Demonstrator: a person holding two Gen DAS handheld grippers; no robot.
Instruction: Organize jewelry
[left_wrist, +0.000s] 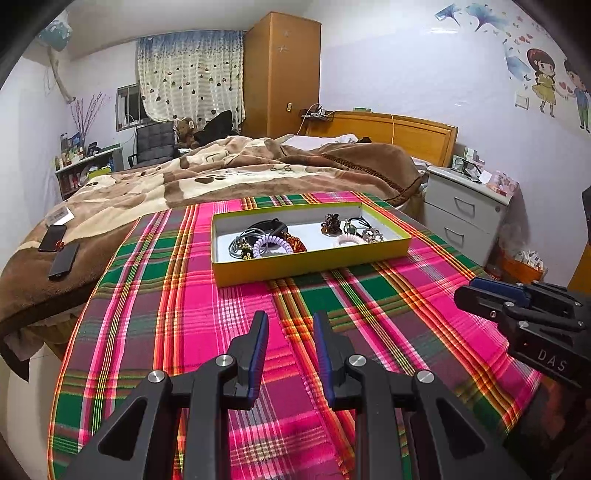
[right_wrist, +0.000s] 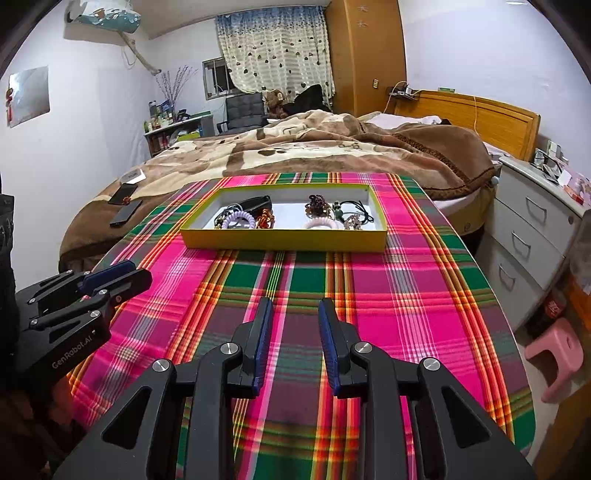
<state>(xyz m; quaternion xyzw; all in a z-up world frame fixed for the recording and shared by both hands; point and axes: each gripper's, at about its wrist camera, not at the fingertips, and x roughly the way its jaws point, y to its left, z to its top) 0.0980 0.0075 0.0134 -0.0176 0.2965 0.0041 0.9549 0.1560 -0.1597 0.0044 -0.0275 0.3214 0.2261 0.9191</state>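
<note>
A shallow yellow tray (left_wrist: 314, 264) (right_wrist: 284, 240) with a white floor sits on the plaid cloth at the far side of the table. Inside lie hair ties and bracelets: a lilac spiral tie (left_wrist: 273, 245) (right_wrist: 240, 220), a black band (left_wrist: 264, 225) (right_wrist: 255, 203), amber beads (right_wrist: 265, 220), a dark beaded piece (left_wrist: 331, 223) (right_wrist: 317, 204), a pink spiral tie (left_wrist: 349, 240) (right_wrist: 320, 224) and black elastic ties (right_wrist: 356, 208). My left gripper (left_wrist: 290, 317) is open and empty, over the cloth short of the tray; it also shows in the right wrist view (right_wrist: 118, 275). My right gripper (right_wrist: 295, 304) is open and empty; it also shows in the left wrist view (left_wrist: 476, 291).
The plaid-covered table (right_wrist: 388, 314) stands against a bed with a brown blanket (left_wrist: 221, 173). Two phones (left_wrist: 59, 249) lie on the bed to the left. A white drawer unit (right_wrist: 528, 236) and a pink stool (right_wrist: 554, 354) stand to the right.
</note>
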